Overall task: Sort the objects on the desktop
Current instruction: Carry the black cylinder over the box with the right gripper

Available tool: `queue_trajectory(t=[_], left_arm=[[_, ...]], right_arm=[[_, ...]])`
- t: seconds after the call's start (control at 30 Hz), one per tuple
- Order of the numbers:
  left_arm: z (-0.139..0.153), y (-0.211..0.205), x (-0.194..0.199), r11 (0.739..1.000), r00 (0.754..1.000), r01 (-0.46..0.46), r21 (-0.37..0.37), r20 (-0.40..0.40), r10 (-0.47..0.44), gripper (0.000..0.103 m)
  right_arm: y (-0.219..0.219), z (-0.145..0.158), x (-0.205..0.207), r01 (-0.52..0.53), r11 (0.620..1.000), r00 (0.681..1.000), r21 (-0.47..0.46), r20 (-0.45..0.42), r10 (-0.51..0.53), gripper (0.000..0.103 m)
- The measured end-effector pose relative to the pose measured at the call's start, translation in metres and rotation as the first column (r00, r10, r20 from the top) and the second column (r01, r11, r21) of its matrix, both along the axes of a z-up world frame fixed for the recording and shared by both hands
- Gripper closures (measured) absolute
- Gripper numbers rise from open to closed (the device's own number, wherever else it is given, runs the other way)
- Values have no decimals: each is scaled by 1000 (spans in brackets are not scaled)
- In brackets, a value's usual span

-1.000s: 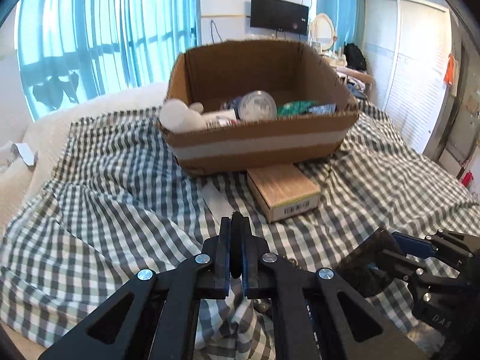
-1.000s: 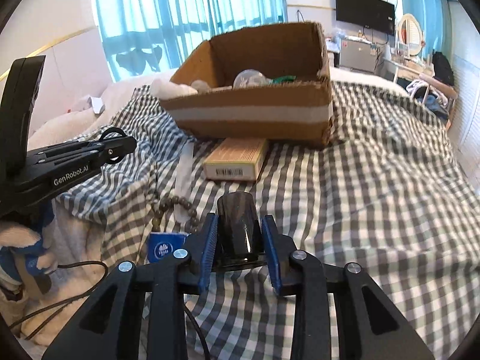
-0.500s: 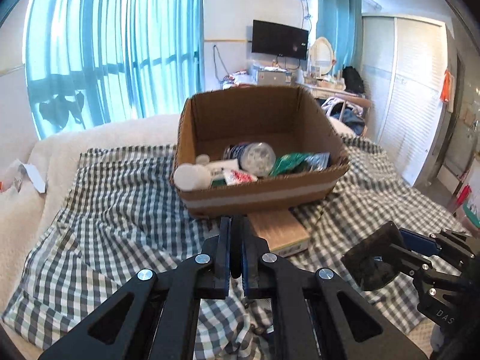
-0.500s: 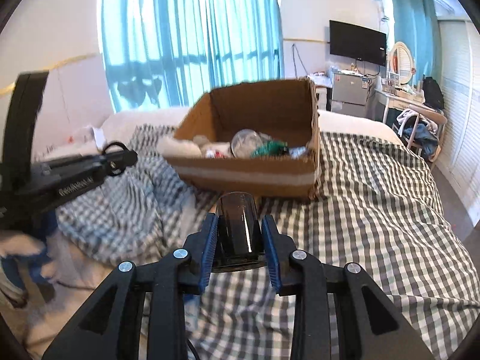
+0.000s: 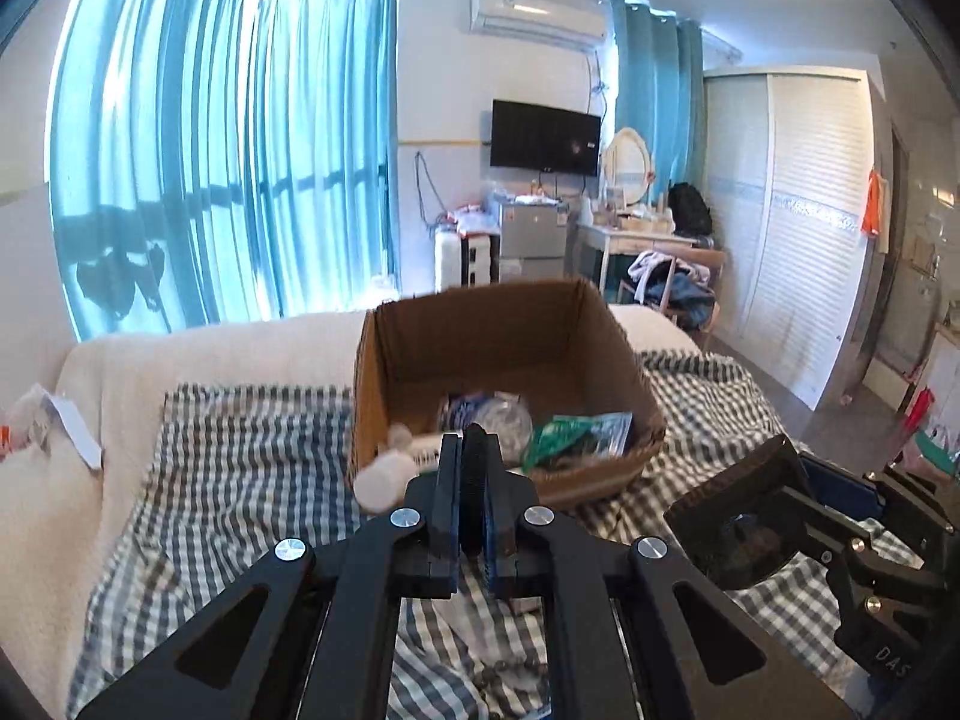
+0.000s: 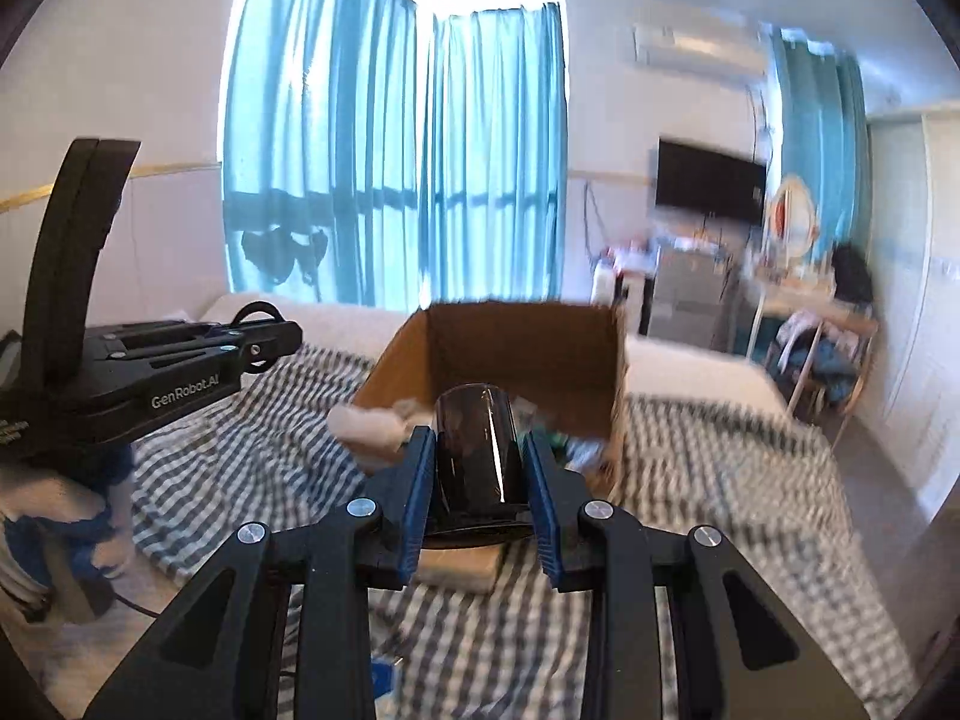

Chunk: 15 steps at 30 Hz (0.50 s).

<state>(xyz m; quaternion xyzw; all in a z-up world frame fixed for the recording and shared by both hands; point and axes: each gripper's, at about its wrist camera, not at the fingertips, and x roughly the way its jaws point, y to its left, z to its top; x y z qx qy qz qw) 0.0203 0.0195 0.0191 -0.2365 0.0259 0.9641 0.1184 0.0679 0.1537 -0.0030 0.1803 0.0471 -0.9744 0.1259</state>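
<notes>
black cup: glossy dark cylinder (image 6: pixel 477 456), center of right wrist view, clamped between the blue pads (image 6: pixel 417 501); seen again at lower right of left wrist view (image 5: pixel 744 525)
cup axis: long axis runs along the fingers, pointing away from the camera toward the box; in the left wrist view its round end faces up-left
right gripper: (image 6: pixel 480 480) clenched on the black cup, pads pressing both sides; fingers angled slightly downward, above the bed
left gripper: (image 5: pixel 474 492) jaws pinched together on a thin dark ring; in right wrist view the ring (image 6: pixel 258 321) sticks out at the fingertips, left middle of frame
ring axis: edge-on to the left camera, flat faces against the pads
writing: "GenRobot.AI" in white on the left gripper body, left side of right wrist view; "DAS" partly readable on the right gripper body, lower right of left wrist view
cardboard box: (image 5: pixel 384 372) open top, center of frame, just past both sets of fingertips; sits on the checked sheet
box contents: white fluffy item (image 5: pixel 387 477) at the near left corner, clear round lid (image 5: pixel 501 420), green packet (image 5: pixel 576 432); other items too small to tell
small carton: (image 6: pixel 462 564) tan, lying on the sheet below the cup, mostly hidden; label not readable
checked sheet: (image 5: pixel 252 456) grey-white gingham, rumpled, over a cream blanket (image 5: pixel 198 348)
background: blue curtains (image 5: pixel 210 180) upper left, wall TV (image 5: pixel 543 135) upper center, air conditioner (image 5: pixel 537 12) above it, white wardrobe (image 5: pixel 798 228) right
blur: right wrist view smeared on its right side
</notes>
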Motion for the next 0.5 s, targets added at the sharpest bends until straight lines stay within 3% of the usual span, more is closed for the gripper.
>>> queue_trajectory(t=[0.27, 0.5], left_arm=[[31, 0, -8, 1000, 995, -4, -19, -102, 2, 97], [48, 6, -23, 999, 988, 30, -29, -151, -34, 97]], right_arm=[[-11, 34, -11, 3, 999, 992, 42, -129, 3, 74], [-10, 49, -33, 26, 999, 987, 29, -161, -21, 74]])
